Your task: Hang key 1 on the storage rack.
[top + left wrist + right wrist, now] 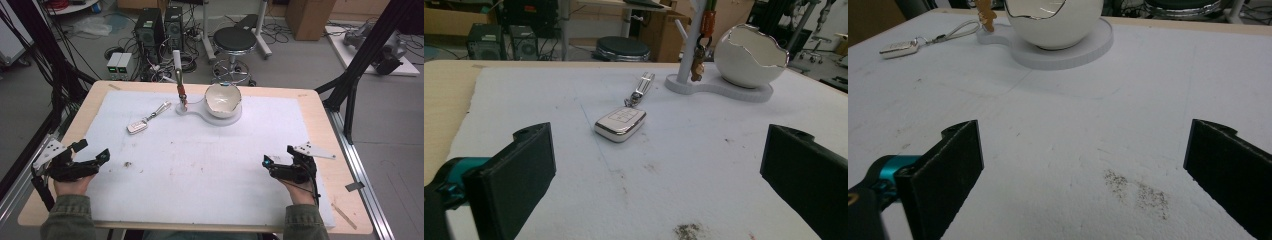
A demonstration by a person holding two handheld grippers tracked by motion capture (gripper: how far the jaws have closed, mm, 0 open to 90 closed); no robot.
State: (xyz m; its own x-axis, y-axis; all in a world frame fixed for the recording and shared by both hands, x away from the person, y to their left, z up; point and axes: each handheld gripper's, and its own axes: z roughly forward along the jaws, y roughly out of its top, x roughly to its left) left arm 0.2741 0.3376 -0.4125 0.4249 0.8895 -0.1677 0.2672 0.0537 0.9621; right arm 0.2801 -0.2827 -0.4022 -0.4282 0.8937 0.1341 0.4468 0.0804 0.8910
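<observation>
Both grippers sit at the near edge of the worktop [320, 107], well apart from everything on it; the left gripper [92, 157] is released, its jaws spread wide in its own view, and the right gripper [278, 161] is released just the same, holding nothing. Nearest to the left gripper is the key fob [620, 123], so I judge that the step in hand is a reach for it; it lies flat on the white mat [200, 160] toward the far left part of the worktop, short of the stand [719, 86] and to its left. To do this well, the left gripper should travel forward low over the mat, line its jaws across the short sides of the fob's body, and close only once both pads flank it; pinching the strap [642, 85] alone would probably let the body swing.

The fob is a small rounded rectangle, pale and glossy with a silvery rim, its buttons faintly outlined on top; a ring joins it to a short strap that points toward the stand's post [690, 45]. Something small hangs on that post, perhaps another key charm, though the view is too coarse to say; beside it the white eggshell-shaped bowl [750, 56] rests on the stand's base.
</observation>
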